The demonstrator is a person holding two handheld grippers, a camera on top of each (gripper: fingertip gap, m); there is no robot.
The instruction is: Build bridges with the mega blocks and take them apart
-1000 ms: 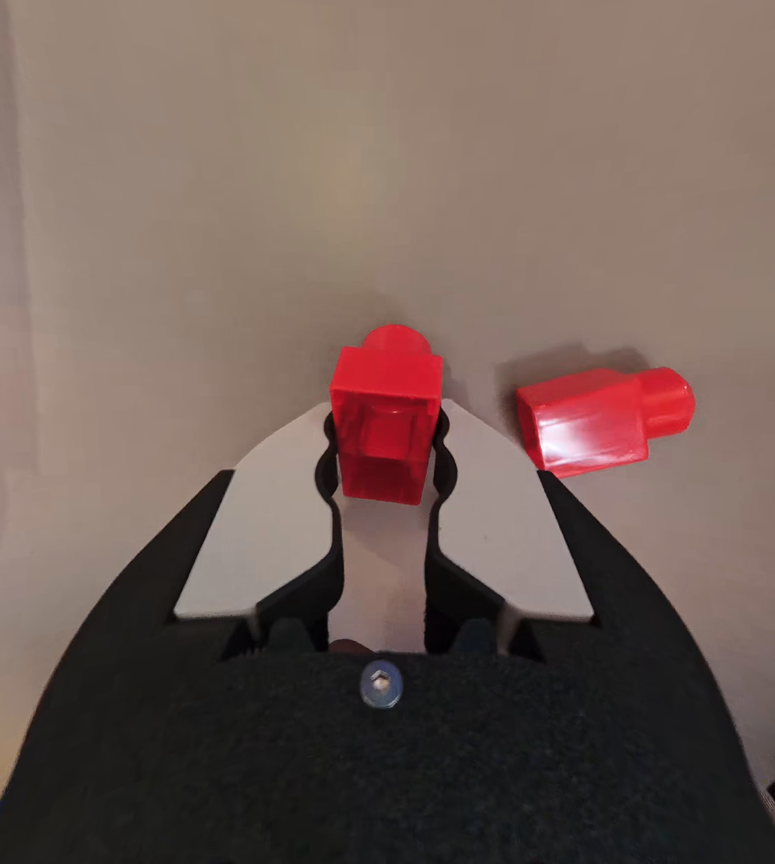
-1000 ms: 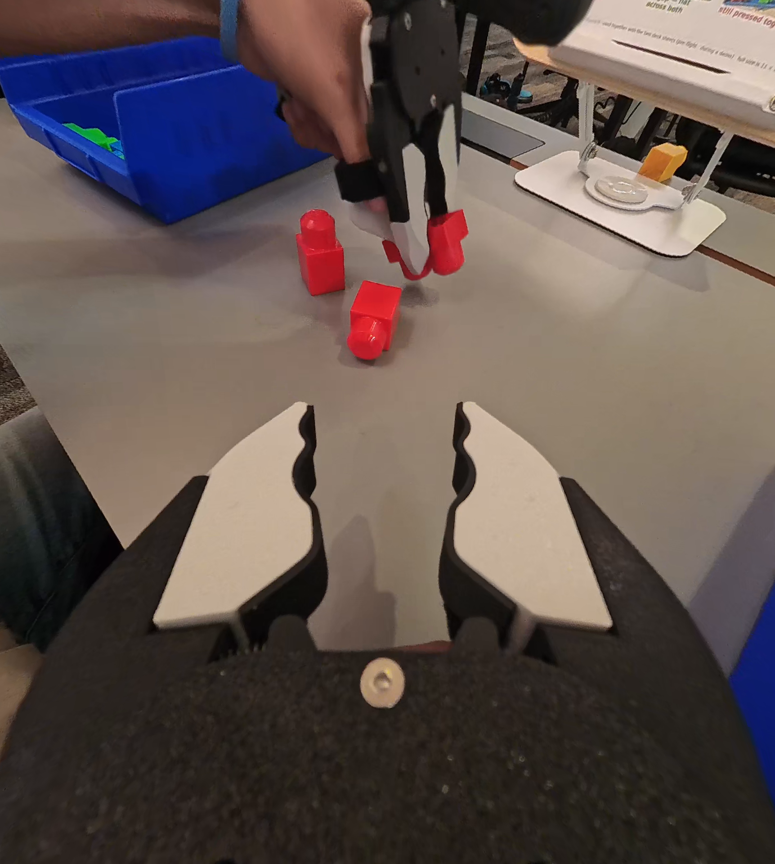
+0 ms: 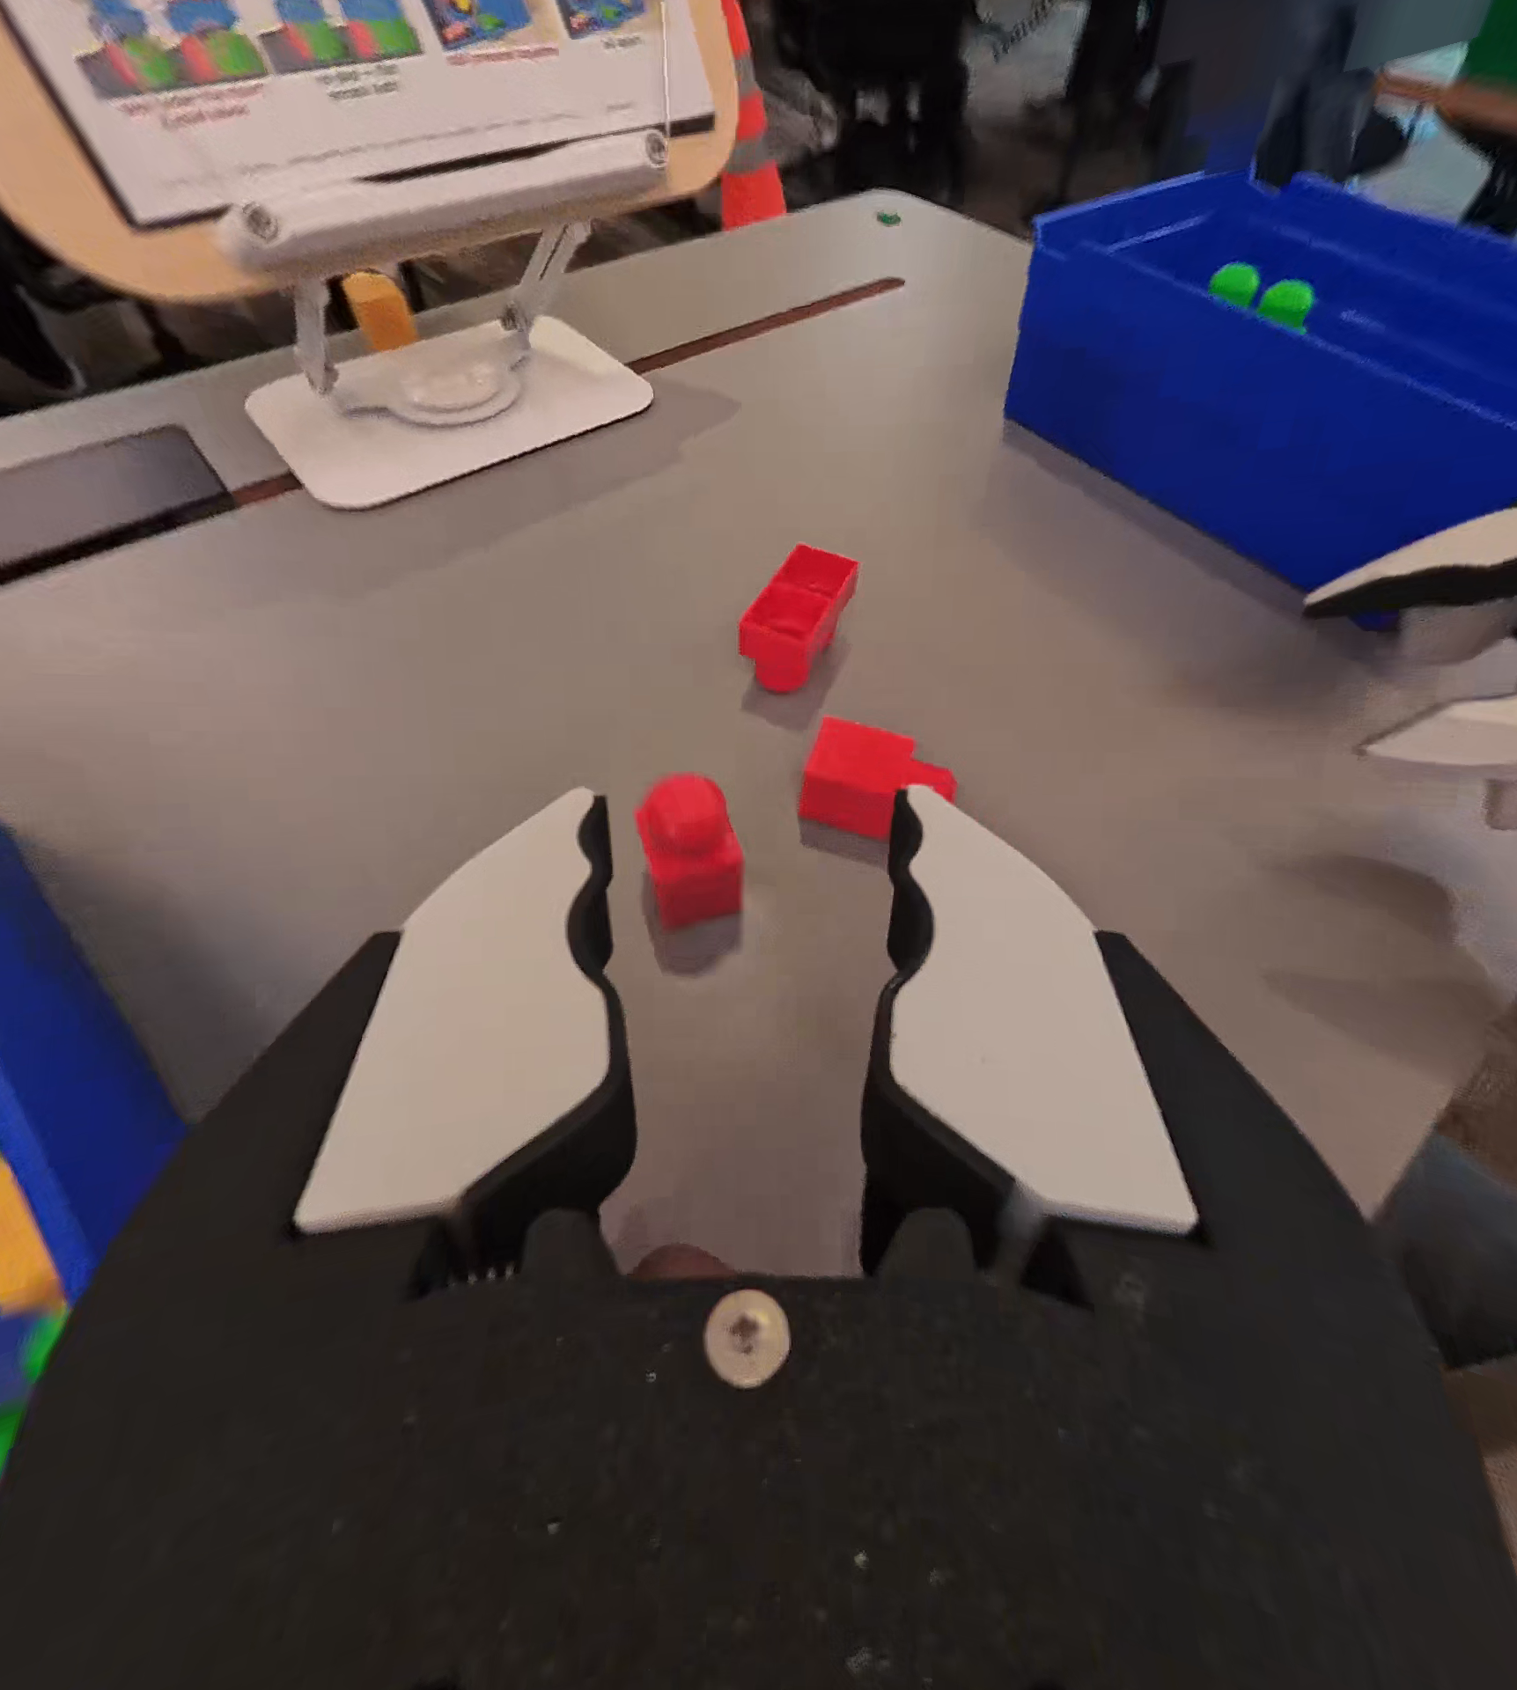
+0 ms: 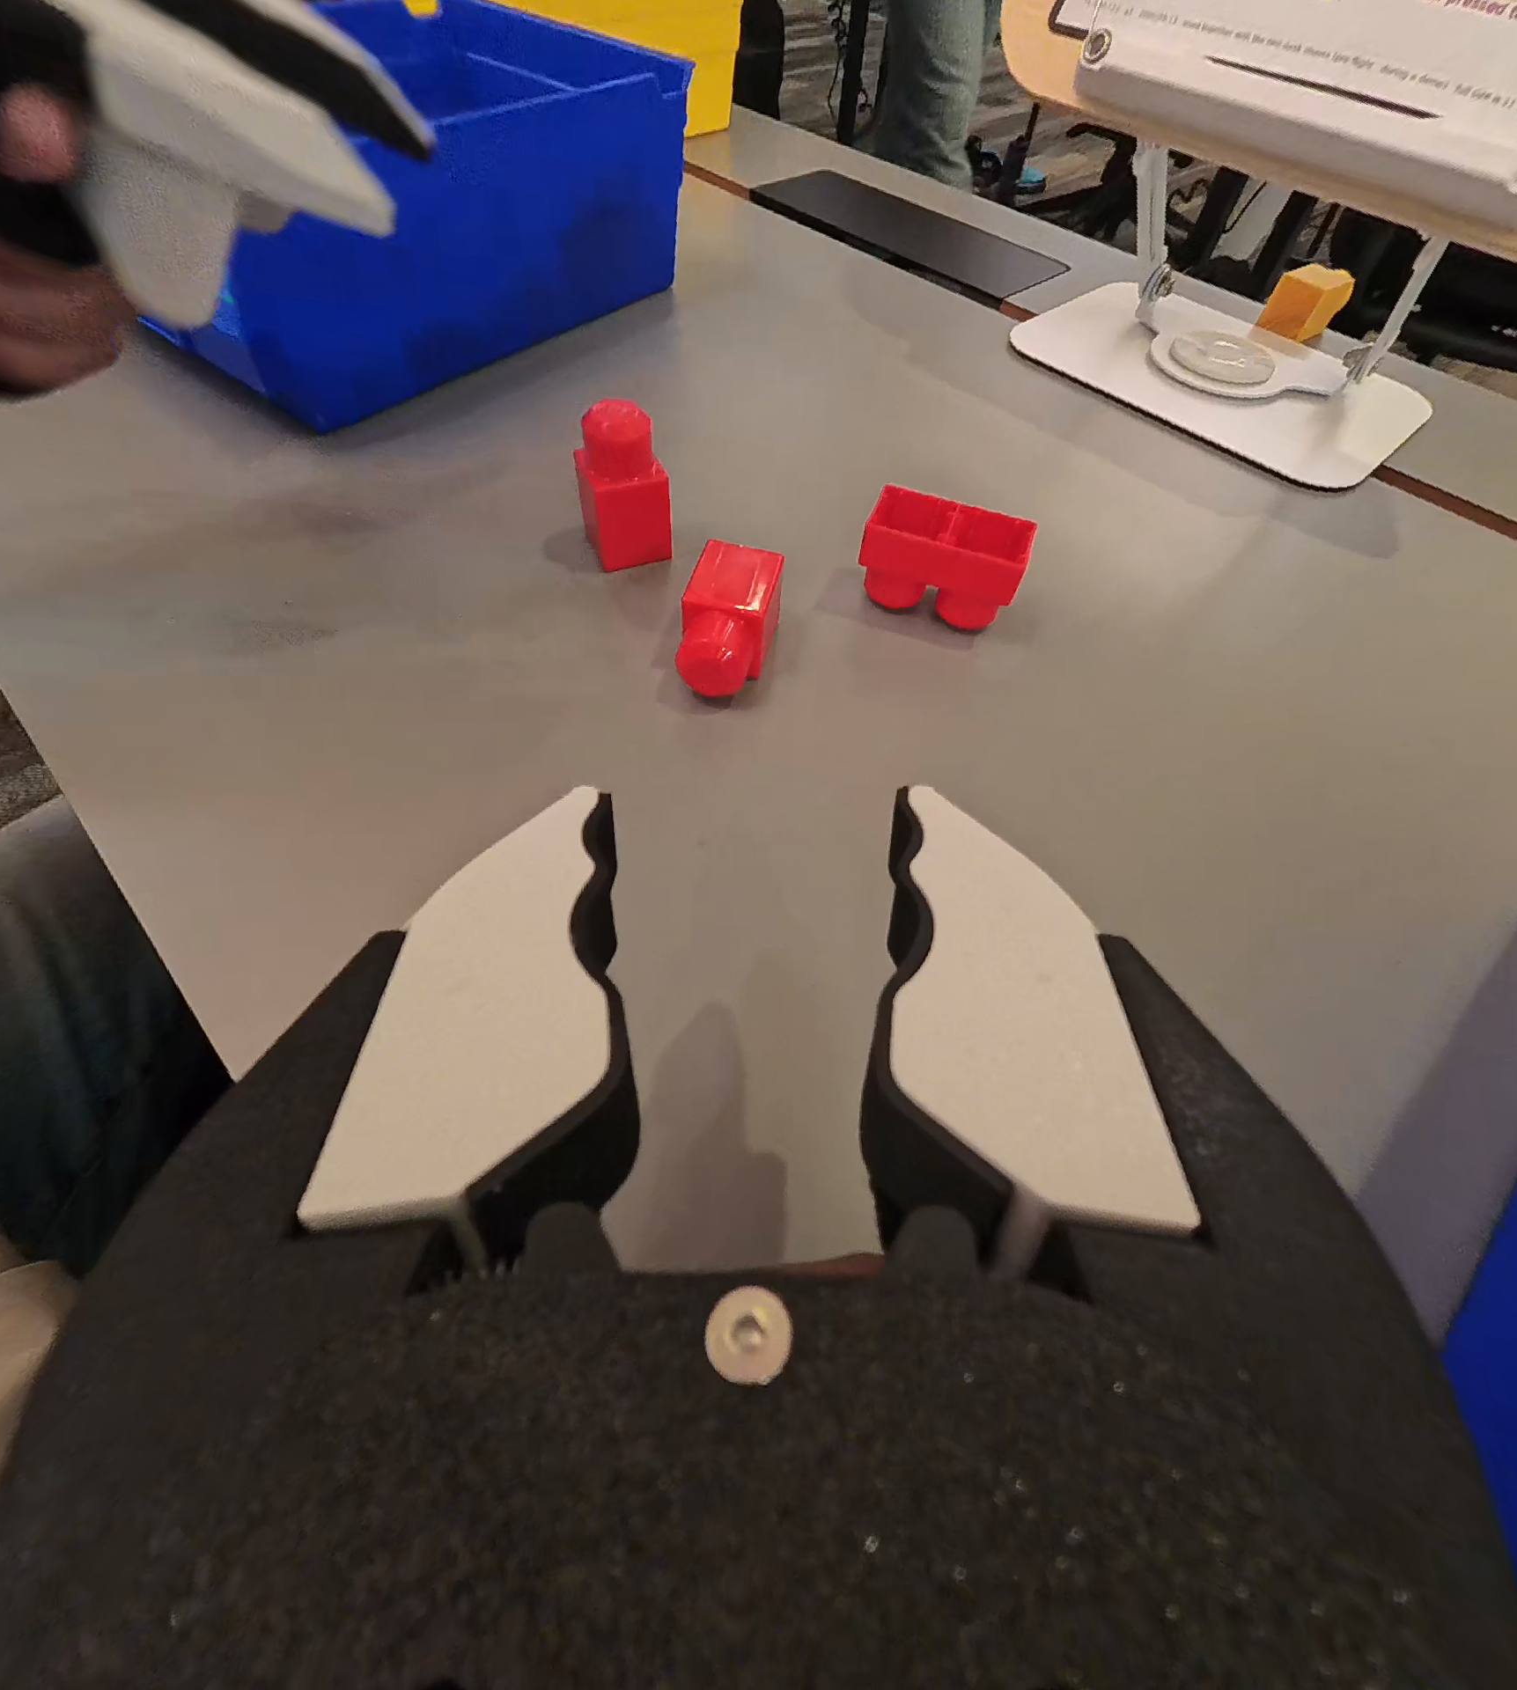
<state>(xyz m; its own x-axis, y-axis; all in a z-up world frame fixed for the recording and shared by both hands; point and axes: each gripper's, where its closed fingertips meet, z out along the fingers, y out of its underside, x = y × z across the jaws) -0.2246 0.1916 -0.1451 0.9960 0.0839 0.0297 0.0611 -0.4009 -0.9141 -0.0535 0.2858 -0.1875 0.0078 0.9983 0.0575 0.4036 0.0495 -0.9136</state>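
On the grey tabletop (image 4: 1193, 823) sit three red blocks. The double block (image 4: 946, 549) is upside down beside the stand (image 4: 1221, 384), its length running left-right. One single block (image 4: 622, 494) stands upright; another (image 4: 731, 608) lies stud toward me. Both the left gripper (image 3: 745, 823) and right gripper (image 4: 750, 818) have jaws wide apart, empty.

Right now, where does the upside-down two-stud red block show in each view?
Left wrist view: the two-stud block is above centre, farthest of the three red blocks.
Right wrist view: the same block is right of centre, rightmost of the three.
Shared landmark: the white stand base lies beyond it in both.
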